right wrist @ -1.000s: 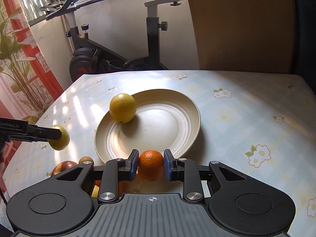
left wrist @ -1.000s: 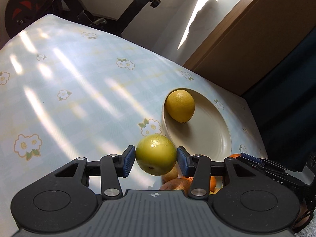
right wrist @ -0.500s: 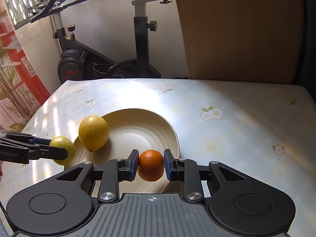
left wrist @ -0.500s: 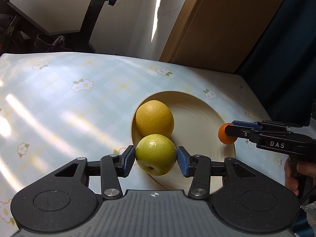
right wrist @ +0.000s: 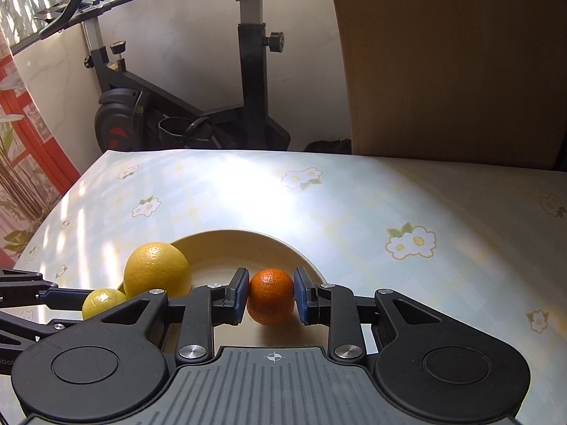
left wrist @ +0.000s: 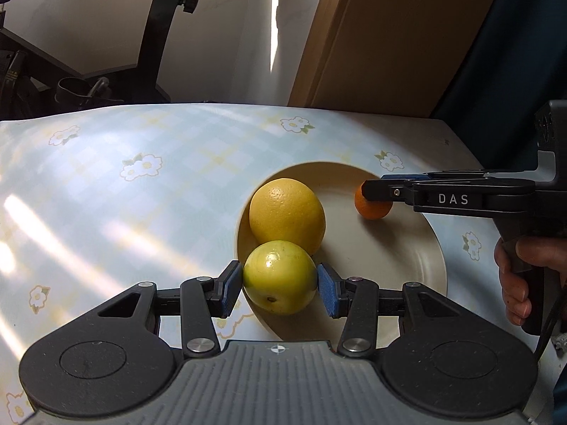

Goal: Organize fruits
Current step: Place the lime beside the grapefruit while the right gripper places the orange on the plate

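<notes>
In the left wrist view the near rim of the plate point(left wrist: 437, 255) is hidden behind the left gripper point(left wrist: 280, 287); the orange point(left wrist: 372, 209) is partly covered by the right gripper point(left wrist: 381, 189); the hand point(left wrist: 521, 276) is cut off by the right edge; in the right wrist view the green fruit point(right wrist: 101, 301) is half hidden; whether either fruit touches the plate cannot be told.

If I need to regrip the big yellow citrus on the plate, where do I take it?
Grip the yellow citrus across its widest middle, coming from above: it is round, the green fruit in the left gripper crowds its near side, and the plate rim flanks its left.
</notes>
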### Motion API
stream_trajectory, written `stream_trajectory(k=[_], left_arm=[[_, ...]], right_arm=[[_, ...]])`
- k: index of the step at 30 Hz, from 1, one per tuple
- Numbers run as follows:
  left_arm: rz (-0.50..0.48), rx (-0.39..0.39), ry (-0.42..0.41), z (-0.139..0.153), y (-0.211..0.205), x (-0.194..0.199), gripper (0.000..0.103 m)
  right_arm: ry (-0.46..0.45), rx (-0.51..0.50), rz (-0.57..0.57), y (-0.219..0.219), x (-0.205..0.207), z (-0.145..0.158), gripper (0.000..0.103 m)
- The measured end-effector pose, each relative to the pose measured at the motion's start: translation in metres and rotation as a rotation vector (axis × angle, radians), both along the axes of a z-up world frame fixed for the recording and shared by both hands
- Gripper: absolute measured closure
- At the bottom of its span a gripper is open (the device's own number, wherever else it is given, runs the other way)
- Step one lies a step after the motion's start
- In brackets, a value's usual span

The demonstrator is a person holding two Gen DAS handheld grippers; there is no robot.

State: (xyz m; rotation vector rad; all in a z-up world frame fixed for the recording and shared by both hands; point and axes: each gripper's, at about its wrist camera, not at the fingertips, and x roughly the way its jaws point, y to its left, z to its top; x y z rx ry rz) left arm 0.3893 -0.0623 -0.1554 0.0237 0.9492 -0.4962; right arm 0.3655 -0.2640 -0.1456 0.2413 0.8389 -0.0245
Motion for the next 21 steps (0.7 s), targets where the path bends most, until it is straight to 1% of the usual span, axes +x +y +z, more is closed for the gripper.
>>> stream_trajectory(k=[5,8,10,21], left_arm=[[-0.002,0.006,-0.007,-0.001,0.001,-0.001,0.054],[0.009,-0.003,-0.001,0.000,0.003,-0.001,0.054],[0.013,-0.010,-0.016,0.003,0.004,-0.003,0.053],[0.032,-0.026,-0.081,0.032,0.021,-0.018,0.052]], right_arm=[[0.002,-0.010,-0.016,0.000,0.003,-0.002,0.077],[-0.007,-0.028,-0.029,0.001,0.001,0.002,0.072],[-0.020,-0.022,-0.037,-0.001,-0.004,0.006,0.071],[-0.082,0.010,-0.092,-0.008,-0.047,0.028,0.071]])
